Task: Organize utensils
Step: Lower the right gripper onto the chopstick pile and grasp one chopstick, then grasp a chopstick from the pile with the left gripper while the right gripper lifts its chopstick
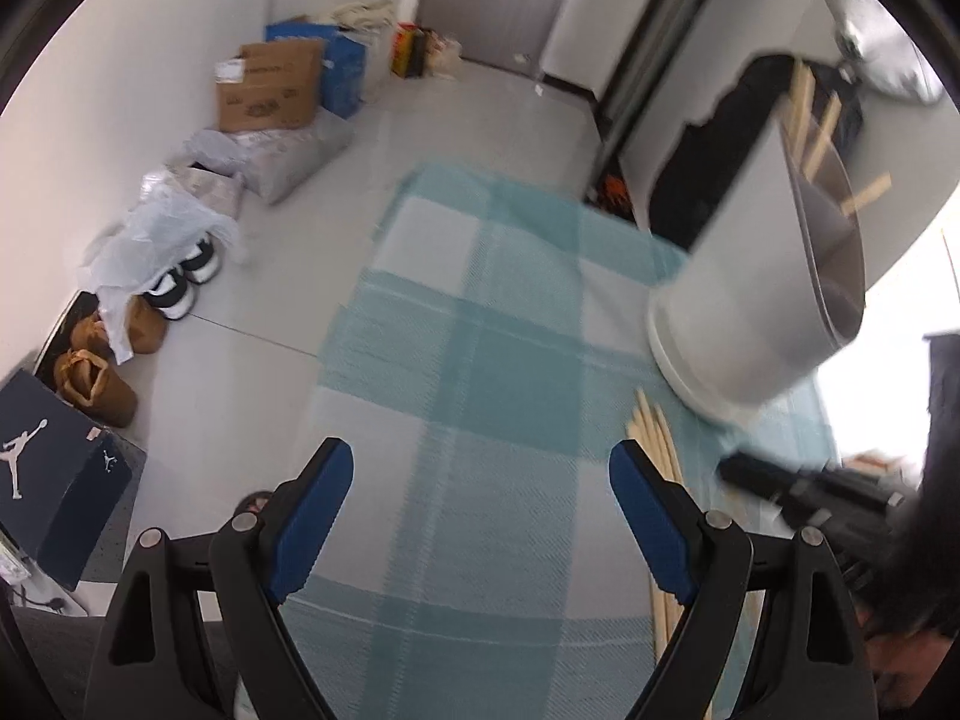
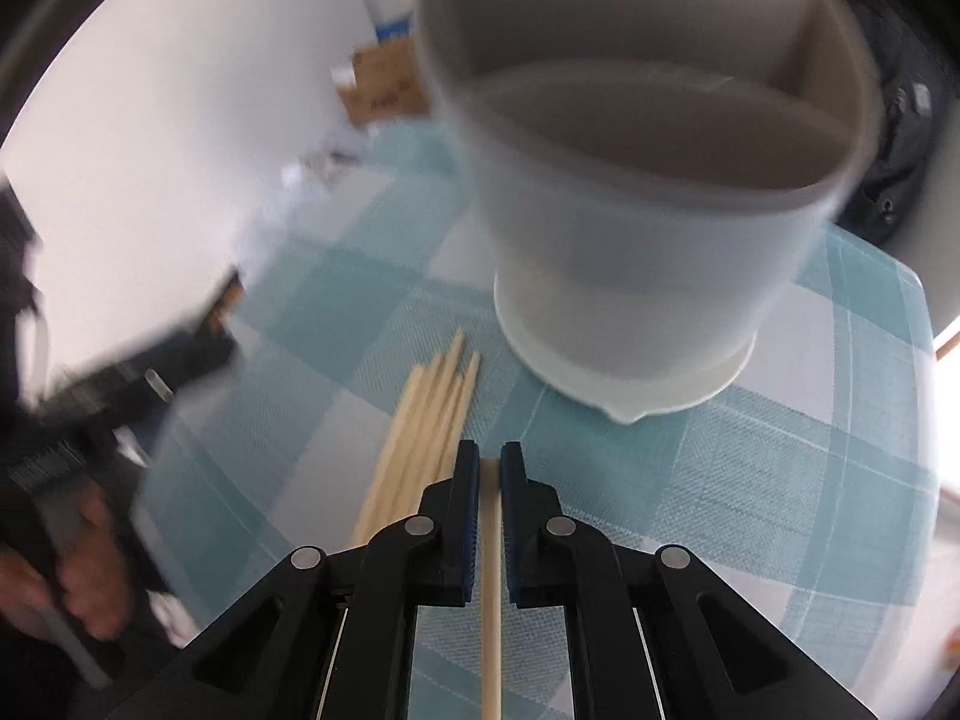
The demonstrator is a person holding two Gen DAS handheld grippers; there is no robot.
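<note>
A white utensil holder point(image 2: 636, 276) with inner dividers stands on the teal checked tablecloth point(image 2: 780, 468); it also shows in the left wrist view point(image 1: 756, 276), with several wooden chopsticks point(image 1: 810, 114) standing in it. More wooden chopsticks point(image 2: 420, 420) lie on the cloth in front of the holder, also seen in the left wrist view point(image 1: 654, 438). My right gripper point(image 2: 490, 462) is shut on one wooden chopstick point(image 2: 492, 588), just right of the loose pile. My left gripper point(image 1: 480, 468) is open and empty above the cloth, left of the chopsticks.
The table drops off at its left edge to a grey floor point(image 1: 252, 372) with cardboard boxes point(image 1: 270, 84), bags point(image 1: 102, 384) and a shoe box point(image 1: 54, 468) along the wall. The other gripper point(image 1: 810, 492) appears at the right of the left wrist view.
</note>
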